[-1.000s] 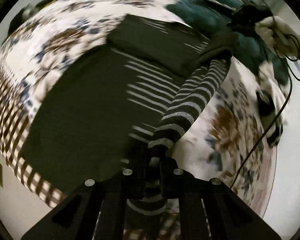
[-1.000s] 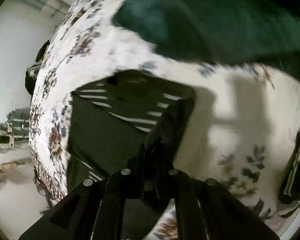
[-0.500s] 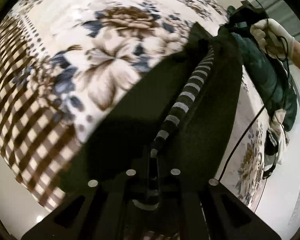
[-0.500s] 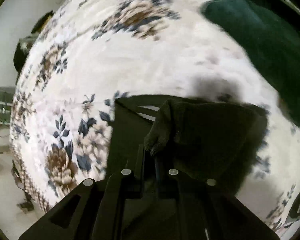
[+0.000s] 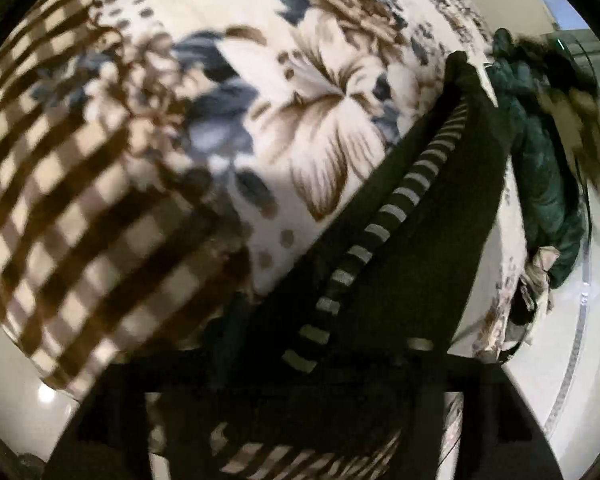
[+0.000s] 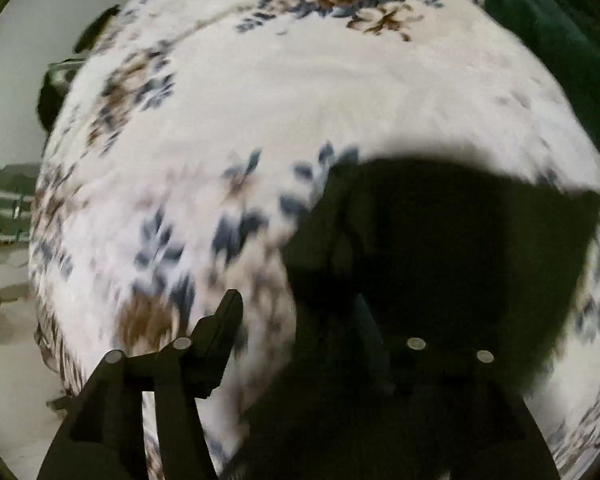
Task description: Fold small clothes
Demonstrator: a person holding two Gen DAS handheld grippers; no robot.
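Observation:
A small dark garment [image 5: 440, 240] with a grey-striped sleeve [image 5: 384, 224] lies on the flowered bedspread [image 5: 320, 120]. In the left wrist view it runs from the gripper [image 5: 300, 364] away to the upper right; the fingers are dark and blurred, spread wide, with cloth lying between them. In the right wrist view the garment [image 6: 440, 264] is a dark folded mass at the lower right. My right gripper [image 6: 308, 316] is open: its left finger [image 6: 220, 320] stands over bare bedspread [image 6: 300, 100], its right finger is lost against the dark cloth.
A dark green garment [image 5: 540, 184] lies at the far right of the bed, also at the top right in the right wrist view [image 6: 560, 40]. The bedspread's checked border [image 5: 80, 240] hangs over the near edge. Pale floor [image 5: 560, 360] lies beyond.
Both grippers carried the garment's edge over onto itself, then opened. The right gripper's jaws have spread and let go of the cloth; the left gripper's jaws have spread too.

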